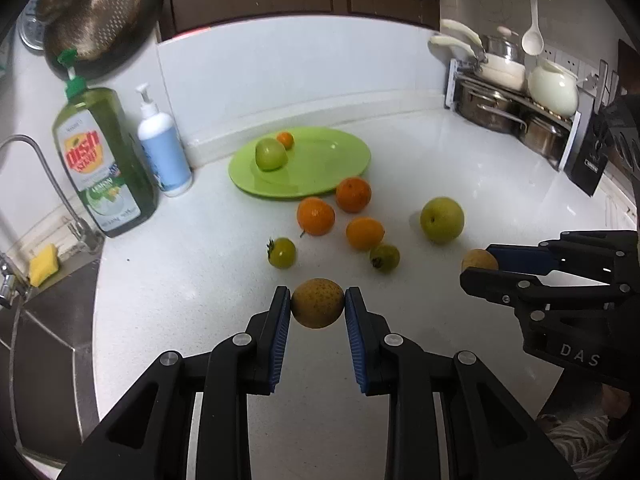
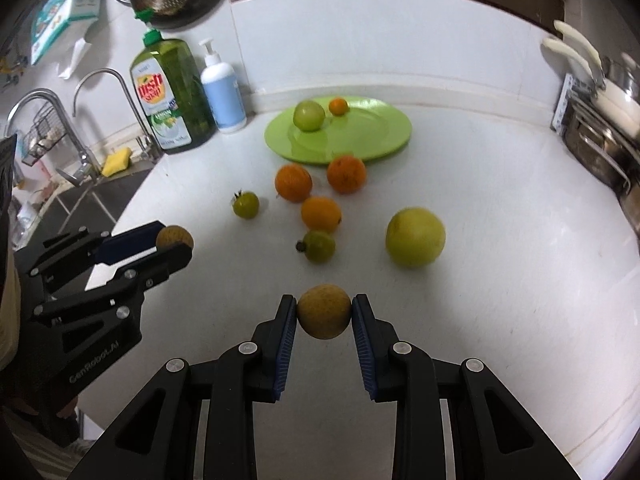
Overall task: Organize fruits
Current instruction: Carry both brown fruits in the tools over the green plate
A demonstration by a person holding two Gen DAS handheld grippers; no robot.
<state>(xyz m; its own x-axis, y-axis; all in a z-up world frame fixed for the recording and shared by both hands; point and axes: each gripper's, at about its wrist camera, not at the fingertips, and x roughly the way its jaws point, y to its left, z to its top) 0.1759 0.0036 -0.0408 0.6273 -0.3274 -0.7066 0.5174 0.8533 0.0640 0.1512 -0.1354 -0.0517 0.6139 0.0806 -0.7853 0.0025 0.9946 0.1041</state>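
in left tool: brown fruit (image 1: 317, 303) pinched between the blue pads of the left tool (image 1: 317, 308), lifted clear of the worktop (image 1: 460, 360), near edge
in right tool: second brown fruit (image 2: 324, 311) clamped the same way in the right tool (image 2: 325, 314), also off the surface
done: green plate (image 1: 340, 160) at the back carries a green apple (image 1: 271, 154) and a small orange (image 1: 285, 139), just beside each other on its left half
left: three oranges (image 1: 315, 216) bunched just in front of the plate rim, two green tomatoes (image 1: 282, 253) nearer, one big green apple (image 1: 442, 220) apart to the right; with both held fruits, eight to go, so early to midway by my reckoning
in the way: the orange cluster lies between the tools and the plate; carry over it, not through
around: dish soap (image 1: 100, 160) and pump bottle (image 1: 163, 148) left of the plate, sink (image 1: 48, 312) beyond them, pot rack (image 1: 516, 100) far right; none crowd the plate
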